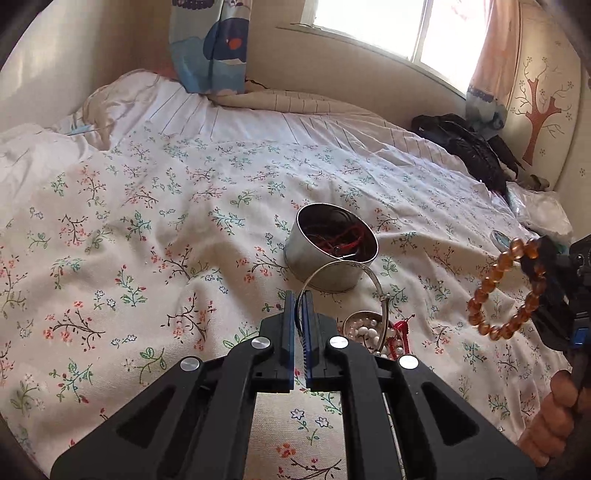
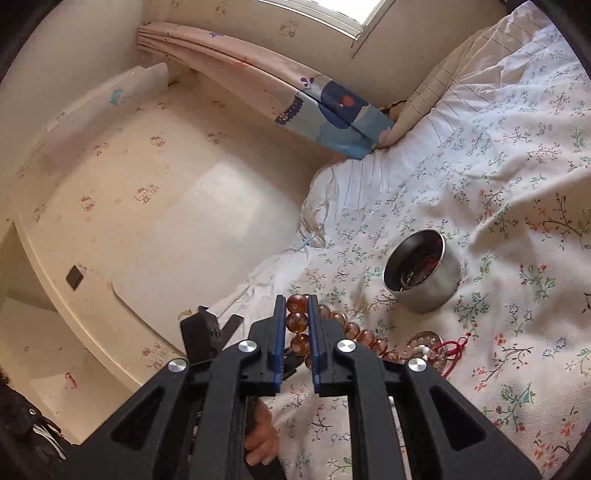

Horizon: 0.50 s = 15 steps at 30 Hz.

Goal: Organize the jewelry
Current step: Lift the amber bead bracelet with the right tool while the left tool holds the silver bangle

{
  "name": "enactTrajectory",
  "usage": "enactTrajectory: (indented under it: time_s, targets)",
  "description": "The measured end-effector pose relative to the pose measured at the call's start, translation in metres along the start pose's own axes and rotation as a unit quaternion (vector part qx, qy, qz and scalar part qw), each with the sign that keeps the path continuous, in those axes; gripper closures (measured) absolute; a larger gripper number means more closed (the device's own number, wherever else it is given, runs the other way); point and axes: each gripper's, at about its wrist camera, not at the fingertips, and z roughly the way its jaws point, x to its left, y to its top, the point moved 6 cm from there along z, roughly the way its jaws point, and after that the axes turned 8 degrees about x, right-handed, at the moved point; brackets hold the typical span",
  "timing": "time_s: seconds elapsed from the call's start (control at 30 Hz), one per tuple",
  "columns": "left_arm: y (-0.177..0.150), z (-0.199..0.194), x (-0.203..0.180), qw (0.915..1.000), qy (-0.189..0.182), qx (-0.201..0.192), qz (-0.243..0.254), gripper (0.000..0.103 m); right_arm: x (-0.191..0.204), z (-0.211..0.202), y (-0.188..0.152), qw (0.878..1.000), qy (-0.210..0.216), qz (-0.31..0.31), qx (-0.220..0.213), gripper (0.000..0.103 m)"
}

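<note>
My left gripper is pinched nearly closed on a thin silver bangle; the hoop sticks up out of the pads and arcs right, w/ its top edge overlapping the tin in left wrist view. Can't tell if bangle touches the tin or just sits in front of it. My right gripper is clamped on an amber bead bracelet, 3 beads showing btwn the fingers, rest of the loop trailing off to the right below. In left view the same bracelet hangs off the right gripper in the air, well right of the tin.

Tin sits open on the floral sheet, upright, w/ red cord and some dark bits inside. Near side of it, on the sheet: a small heap w/ white beads, a clear round piece and a red tassel. Heap is close to the tin, not touching as far as I see.

Bkgd: curtain, window, dark cloth at far right of bed.
</note>
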Motion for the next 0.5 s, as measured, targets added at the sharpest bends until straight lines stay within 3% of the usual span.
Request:
enactTrajectory:
  time_s: [0.2, 0.33, 0.5]
  targets:
    - [0.003, -0.005, -0.007, 0.9997, 0.012, -0.018, 0.015, 0.1, -0.006, 0.0, 0.002, 0.995, -0.093, -0.03, -0.014, 0.091]
    - [0.004, -0.007, -0.013, 0.9991, 0.017, -0.026, 0.028, 0.099, -0.005, -0.001, 0.005, 0.991, -0.119, -0.045, -0.029, 0.091]
    - [0.006, -0.004, -0.018, 0.9989, 0.02, -0.028, 0.031, 0.1, -0.009, -0.009, 0.012, 0.991, -0.119, -0.038, -0.054, 0.091]
